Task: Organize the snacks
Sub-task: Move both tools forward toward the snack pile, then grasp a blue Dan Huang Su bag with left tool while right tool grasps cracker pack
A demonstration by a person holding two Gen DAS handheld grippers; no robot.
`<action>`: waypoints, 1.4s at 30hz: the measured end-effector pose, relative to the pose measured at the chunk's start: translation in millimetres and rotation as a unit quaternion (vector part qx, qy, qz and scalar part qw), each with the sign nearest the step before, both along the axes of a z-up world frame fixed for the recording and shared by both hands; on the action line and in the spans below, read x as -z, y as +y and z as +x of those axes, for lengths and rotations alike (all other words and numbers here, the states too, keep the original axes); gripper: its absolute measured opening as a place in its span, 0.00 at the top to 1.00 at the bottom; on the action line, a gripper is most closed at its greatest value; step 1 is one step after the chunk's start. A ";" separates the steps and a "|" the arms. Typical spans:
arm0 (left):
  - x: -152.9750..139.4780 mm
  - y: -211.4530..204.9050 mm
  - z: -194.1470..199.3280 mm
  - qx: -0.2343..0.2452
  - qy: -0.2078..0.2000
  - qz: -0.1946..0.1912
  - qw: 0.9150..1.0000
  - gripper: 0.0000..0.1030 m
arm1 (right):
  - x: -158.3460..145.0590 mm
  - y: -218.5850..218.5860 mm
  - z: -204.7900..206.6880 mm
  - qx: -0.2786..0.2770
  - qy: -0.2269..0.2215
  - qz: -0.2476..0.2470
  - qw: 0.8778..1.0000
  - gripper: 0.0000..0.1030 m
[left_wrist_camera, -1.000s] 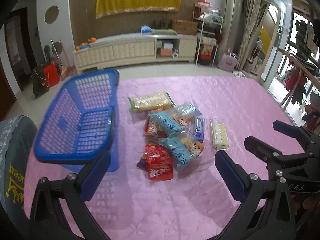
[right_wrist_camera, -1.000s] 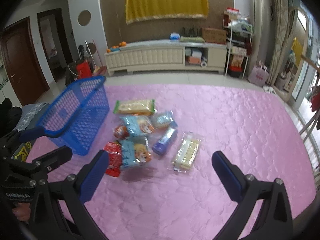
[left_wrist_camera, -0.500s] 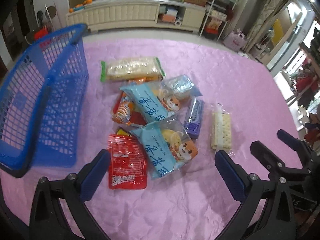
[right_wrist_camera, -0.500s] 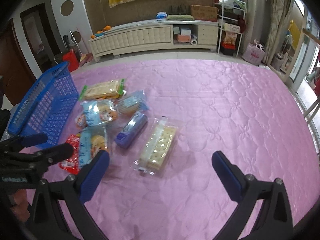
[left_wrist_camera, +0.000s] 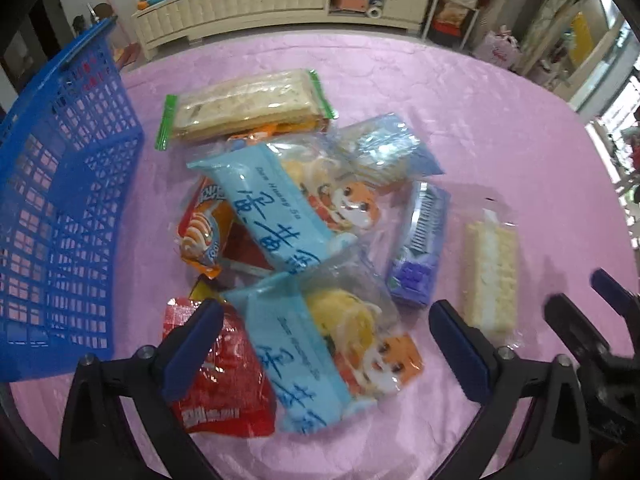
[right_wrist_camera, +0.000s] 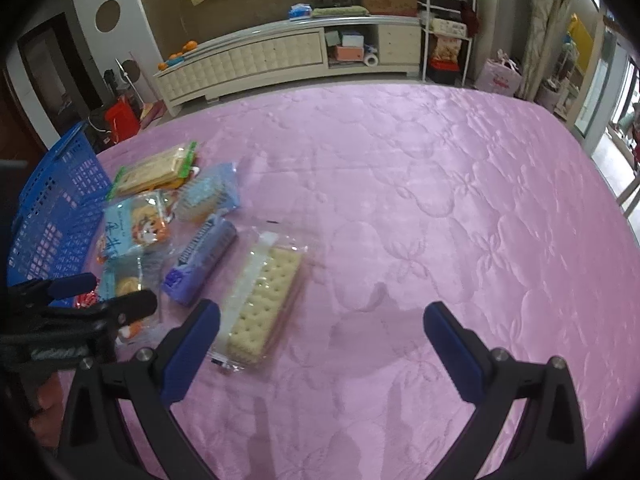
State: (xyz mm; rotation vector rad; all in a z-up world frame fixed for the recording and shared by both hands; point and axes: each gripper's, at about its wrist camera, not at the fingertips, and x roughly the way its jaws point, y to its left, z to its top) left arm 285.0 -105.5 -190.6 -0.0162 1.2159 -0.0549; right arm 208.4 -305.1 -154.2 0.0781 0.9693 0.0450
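Left wrist view: my left gripper hangs over the snack pile, jaws closing but wide, near light-blue packet between them untouched. Blue basket sits left of the pile on the pink cloth. My right gripper gapes beside the cracker pack, holding nothing.

basket left of snacks, on table

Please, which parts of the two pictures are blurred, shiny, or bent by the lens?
Left wrist view: the right gripper at the edge is motion-blurred; glare on the red packet. Right wrist view: fisheye curves the cabinet; sheen on the pink cloth.
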 end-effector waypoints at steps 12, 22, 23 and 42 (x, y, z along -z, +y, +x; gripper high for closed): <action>-0.9 21.0 -6.0 -0.013 0.017 -0.049 0.999 0.34 | -0.5 -12.8 -11.0 0.018 0.011 0.000 1.000 0.00; -38.3 49.6 -39.5 -0.024 -0.039 -0.053 0.998 0.36 | -0.5 3.7 1.6 0.016 0.033 0.010 0.999 0.00; -44.8 52.1 -42.1 -0.023 -0.050 -0.049 0.997 0.36 | 0.4 6.5 3.6 0.015 0.033 0.007 0.999 0.00; -42.1 46.8 -34.5 0.032 -0.084 -0.028 0.996 0.36 | 36.7 47.3 28.3 0.020 0.064 -0.036 0.997 0.36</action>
